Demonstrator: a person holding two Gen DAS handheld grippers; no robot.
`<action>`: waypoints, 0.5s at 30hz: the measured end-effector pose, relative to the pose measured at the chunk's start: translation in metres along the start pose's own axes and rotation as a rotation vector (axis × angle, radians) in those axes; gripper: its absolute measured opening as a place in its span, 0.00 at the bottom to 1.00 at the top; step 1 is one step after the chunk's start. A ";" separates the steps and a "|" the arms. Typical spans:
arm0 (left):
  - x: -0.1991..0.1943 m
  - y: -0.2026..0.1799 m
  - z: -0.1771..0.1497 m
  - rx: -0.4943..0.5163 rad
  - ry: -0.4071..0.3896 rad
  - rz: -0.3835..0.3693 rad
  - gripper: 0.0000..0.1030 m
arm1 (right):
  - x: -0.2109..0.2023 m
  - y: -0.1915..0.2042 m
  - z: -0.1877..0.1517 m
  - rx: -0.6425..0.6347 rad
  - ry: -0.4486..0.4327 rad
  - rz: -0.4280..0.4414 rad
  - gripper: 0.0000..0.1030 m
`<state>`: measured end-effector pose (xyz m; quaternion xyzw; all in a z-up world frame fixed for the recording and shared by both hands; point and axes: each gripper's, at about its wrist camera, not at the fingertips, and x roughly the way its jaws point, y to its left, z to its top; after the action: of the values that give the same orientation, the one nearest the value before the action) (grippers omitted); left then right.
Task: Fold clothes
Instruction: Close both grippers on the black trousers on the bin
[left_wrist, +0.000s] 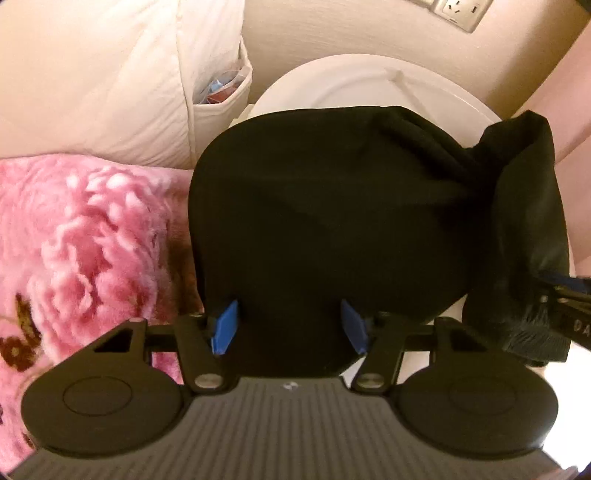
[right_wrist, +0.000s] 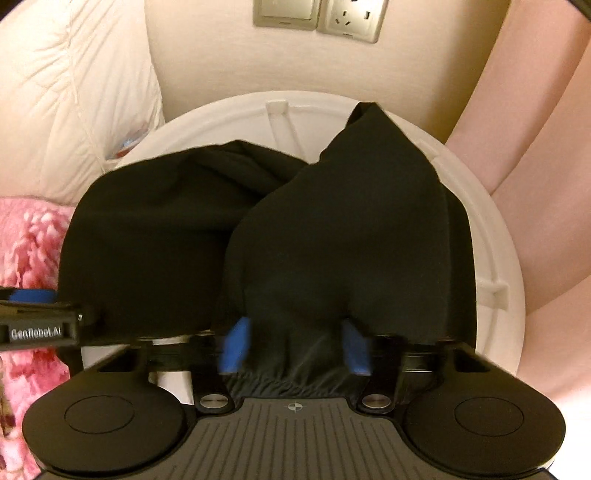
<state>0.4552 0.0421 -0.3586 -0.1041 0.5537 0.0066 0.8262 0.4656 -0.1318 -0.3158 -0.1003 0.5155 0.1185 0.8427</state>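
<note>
A black garment (left_wrist: 325, 206) lies on a round white table (left_wrist: 369, 77). My left gripper (left_wrist: 290, 326) stands with its blue fingers (left_wrist: 225, 326) wide apart, and the near edge of the garment lies between them. My right gripper (right_wrist: 295, 345) has a bunched fold of the same black garment (right_wrist: 332, 229) between its blue fingers (right_wrist: 236, 347), lifted a little off the table (right_wrist: 495, 236). The right gripper shows at the right edge of the left wrist view (left_wrist: 554, 291). The left gripper shows at the left edge of the right wrist view (right_wrist: 37, 314).
A pink floral blanket (left_wrist: 81, 251) lies left of the table. A white quilted cushion (left_wrist: 110, 74) stands behind it. A wall socket (right_wrist: 347, 18) is on the beige wall. A pink curtain (right_wrist: 546, 147) hangs at the right.
</note>
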 end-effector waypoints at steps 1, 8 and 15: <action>-0.001 0.000 -0.001 -0.005 -0.002 -0.002 0.52 | -0.001 -0.004 0.001 0.008 0.000 0.011 0.18; -0.030 0.016 -0.006 -0.079 -0.058 -0.024 0.03 | -0.025 -0.033 0.007 0.135 -0.022 0.108 0.03; -0.105 0.009 -0.004 -0.087 -0.200 -0.096 0.02 | -0.083 -0.058 0.028 0.226 -0.154 0.208 0.02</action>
<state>0.4097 0.0611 -0.2654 -0.1650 0.4620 0.0011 0.8714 0.4705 -0.1868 -0.2268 0.0584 0.4669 0.1537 0.8689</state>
